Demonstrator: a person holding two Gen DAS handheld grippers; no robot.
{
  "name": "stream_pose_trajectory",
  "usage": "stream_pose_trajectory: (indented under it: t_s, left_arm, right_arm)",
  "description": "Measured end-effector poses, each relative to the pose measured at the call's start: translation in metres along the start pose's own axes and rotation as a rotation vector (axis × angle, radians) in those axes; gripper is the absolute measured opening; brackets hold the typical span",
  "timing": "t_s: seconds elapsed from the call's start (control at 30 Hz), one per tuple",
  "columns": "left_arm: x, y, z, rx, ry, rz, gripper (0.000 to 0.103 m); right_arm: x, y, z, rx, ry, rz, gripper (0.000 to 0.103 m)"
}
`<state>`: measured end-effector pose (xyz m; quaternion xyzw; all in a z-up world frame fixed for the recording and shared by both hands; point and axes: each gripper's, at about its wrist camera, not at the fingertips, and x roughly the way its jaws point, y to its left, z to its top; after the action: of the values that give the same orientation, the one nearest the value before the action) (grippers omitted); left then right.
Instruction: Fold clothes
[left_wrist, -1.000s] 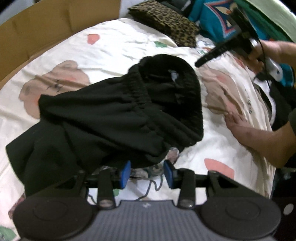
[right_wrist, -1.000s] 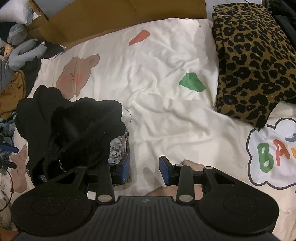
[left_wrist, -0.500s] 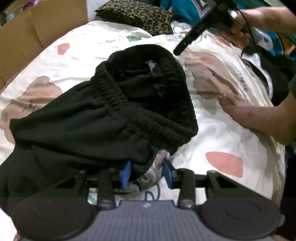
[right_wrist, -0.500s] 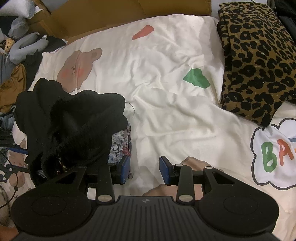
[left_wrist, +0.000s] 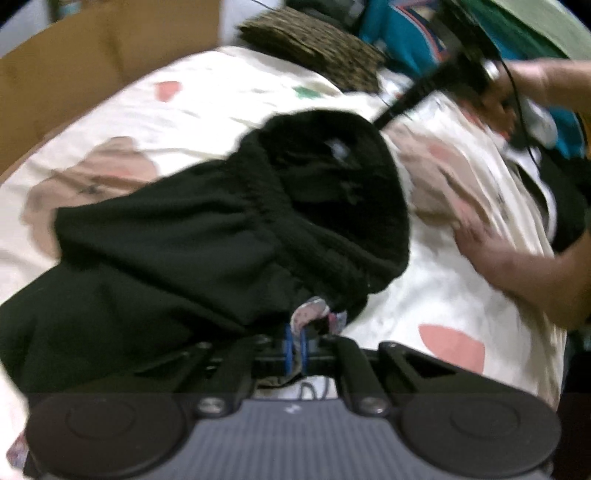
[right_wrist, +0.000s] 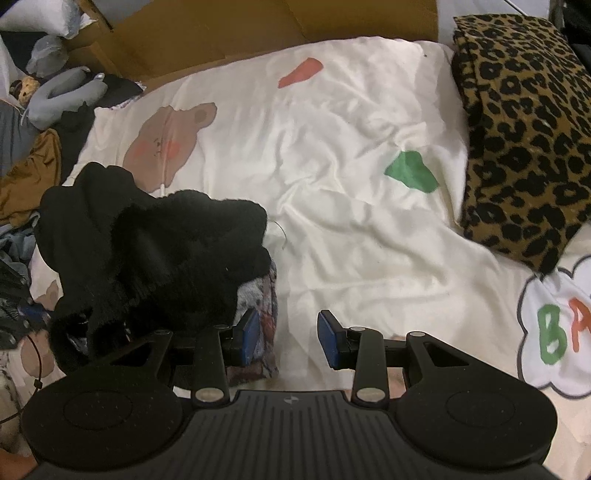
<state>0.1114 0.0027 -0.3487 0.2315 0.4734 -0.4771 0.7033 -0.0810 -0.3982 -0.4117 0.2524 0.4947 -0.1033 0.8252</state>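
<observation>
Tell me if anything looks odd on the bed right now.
The black pants lie crumpled, waistband gaping open, nothing folded yet. A patterned garment is trapped underneath, and the left gripper has pinched that instead.

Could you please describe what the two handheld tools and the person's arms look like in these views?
Both the left tool and the right tool have a ribbed dark grey body, two round black discs, black linkage arms with silver screws, and blue finger pads. The arm is bare, with no sleeve visible.
</observation>
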Motion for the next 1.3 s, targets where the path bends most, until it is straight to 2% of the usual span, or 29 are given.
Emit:
stream_pose_trajectory:
  t_s: [0.13, 0.43, 0.6, 0.7, 0.8, 0.97, 1.17, 1.3]
  left_arm:
    - [-0.023, 0.022, -0.004, -0.091, -0.034, 0.056, 0.004]
    - [-0.07, 0.065, -0.016, -0.228, -0.082, 0.19, 0.003]
    - [-0.078, 0.072, -0.026, -0.27, -0.08, 0.229, 0.003]
    - [-0.081, 0.074, -0.033, -0.286, -0.072, 0.238, 0.003]
    - [-0.081, 0.078, -0.04, -0.299, -0.066, 0.239, 0.003]
    - [-0.084, 0.08, -0.049, -0.307, -0.054, 0.252, 0.003]
    - [-0.086, 0.085, -0.065, -0.344, -0.028, 0.265, 0.003]
    - [-0.082, 0.085, -0.074, -0.365, -0.014, 0.267, 0.003]
  right_arm:
    - [0.007, 0.004, 0.007, -0.027, -0.006, 0.002, 0.043]
    - [0.027, 0.013, 0.021, -0.068, -0.005, 0.022, 0.043]
    - [0.022, 0.02, 0.029, -0.098, -0.026, 0.051, 0.043]
    - [0.022, 0.02, 0.035, -0.124, -0.034, 0.04, 0.043]
    - [0.031, 0.027, 0.036, -0.169, -0.003, 0.044, 0.043]
    - [0.029, 0.051, 0.03, -0.269, 0.015, 0.094, 0.043]
    - [0.011, 0.069, 0.023, -0.328, 0.022, 0.172, 0.043]
    - [0.006, 0.082, 0.018, -0.388, 0.032, 0.186, 0.043]
